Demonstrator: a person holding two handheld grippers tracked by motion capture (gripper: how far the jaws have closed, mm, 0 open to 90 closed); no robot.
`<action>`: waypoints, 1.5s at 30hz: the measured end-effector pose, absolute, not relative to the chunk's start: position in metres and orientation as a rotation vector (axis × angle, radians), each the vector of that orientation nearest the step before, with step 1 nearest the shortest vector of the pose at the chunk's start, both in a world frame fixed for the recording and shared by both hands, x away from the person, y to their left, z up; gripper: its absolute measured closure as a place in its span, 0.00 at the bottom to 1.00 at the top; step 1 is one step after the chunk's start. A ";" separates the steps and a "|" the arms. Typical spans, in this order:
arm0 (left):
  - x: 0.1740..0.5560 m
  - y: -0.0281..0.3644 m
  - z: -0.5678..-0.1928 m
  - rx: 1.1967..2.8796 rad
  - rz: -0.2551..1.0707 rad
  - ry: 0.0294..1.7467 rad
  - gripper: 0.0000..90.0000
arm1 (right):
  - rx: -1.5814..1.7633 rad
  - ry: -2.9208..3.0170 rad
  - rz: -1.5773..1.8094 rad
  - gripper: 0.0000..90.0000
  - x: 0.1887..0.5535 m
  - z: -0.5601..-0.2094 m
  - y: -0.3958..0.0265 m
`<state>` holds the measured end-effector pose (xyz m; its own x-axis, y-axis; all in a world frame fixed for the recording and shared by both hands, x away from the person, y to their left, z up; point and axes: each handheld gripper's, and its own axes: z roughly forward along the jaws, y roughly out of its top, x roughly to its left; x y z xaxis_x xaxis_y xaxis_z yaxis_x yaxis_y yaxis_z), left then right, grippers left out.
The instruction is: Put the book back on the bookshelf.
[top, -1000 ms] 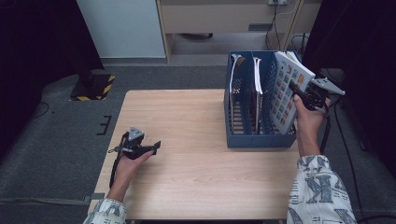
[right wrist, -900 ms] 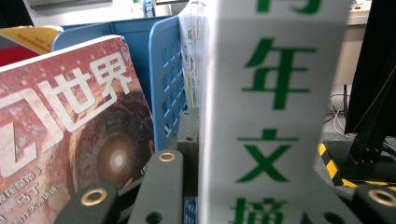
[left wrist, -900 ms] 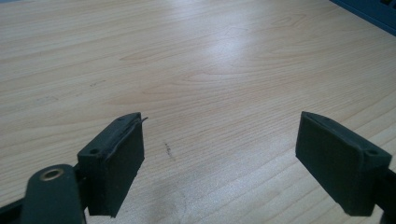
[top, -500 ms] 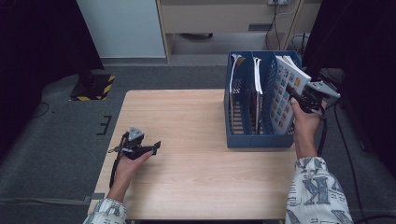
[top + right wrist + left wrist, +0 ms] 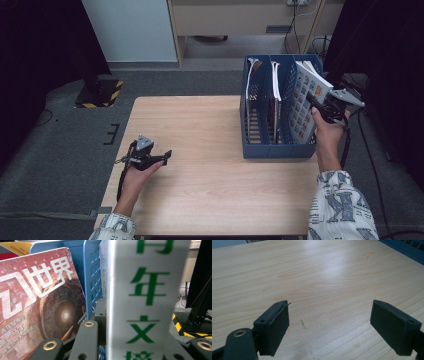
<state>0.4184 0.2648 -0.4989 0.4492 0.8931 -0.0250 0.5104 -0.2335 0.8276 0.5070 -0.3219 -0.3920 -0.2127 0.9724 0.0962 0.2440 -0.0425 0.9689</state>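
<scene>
The right gripper (image 5: 320,106) pinches a thin white book with a grid of small coloured squares on its glossy cover (image 5: 306,102), tilted in the rightmost slot of the blue perforated plastic file rack (image 5: 260,135). Its spine carries large green Chinese characters. The left gripper (image 5: 162,156) rests on the pale wood-grain table (image 5: 210,175), jaws spread, empty.

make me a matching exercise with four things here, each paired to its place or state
Things:
1. left gripper
2. right gripper
3. file rack
4. book

Places or states:
A. leaning out of the rack's right slot
B. open, low over bare table
C. blue, on the table's right side
D. shut on the book

Pairs: 1-B, 2-D, 3-C, 4-A
</scene>
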 end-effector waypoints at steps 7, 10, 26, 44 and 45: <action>0.418 0.264 -0.497 1.885 0.602 1.179 0.17 | 1.301 1.553 1.302 0.82 0.499 -0.395 -0.319; 0.418 0.264 -0.497 1.889 0.603 1.175 0.17 | 1.285 1.578 1.303 0.82 0.494 -0.396 -0.318; 0.419 0.261 -0.496 1.890 0.603 1.170 0.17 | 1.246 1.643 1.275 0.81 0.476 -0.405 -0.310; 0.419 0.261 -0.495 1.887 0.603 1.164 0.17 | 1.243 1.633 1.284 0.78 0.477 -0.403 -0.308; 0.419 0.261 -0.495 1.887 0.603 1.164 0.17 | 1.245 1.630 1.288 0.77 0.478 -0.402 -0.308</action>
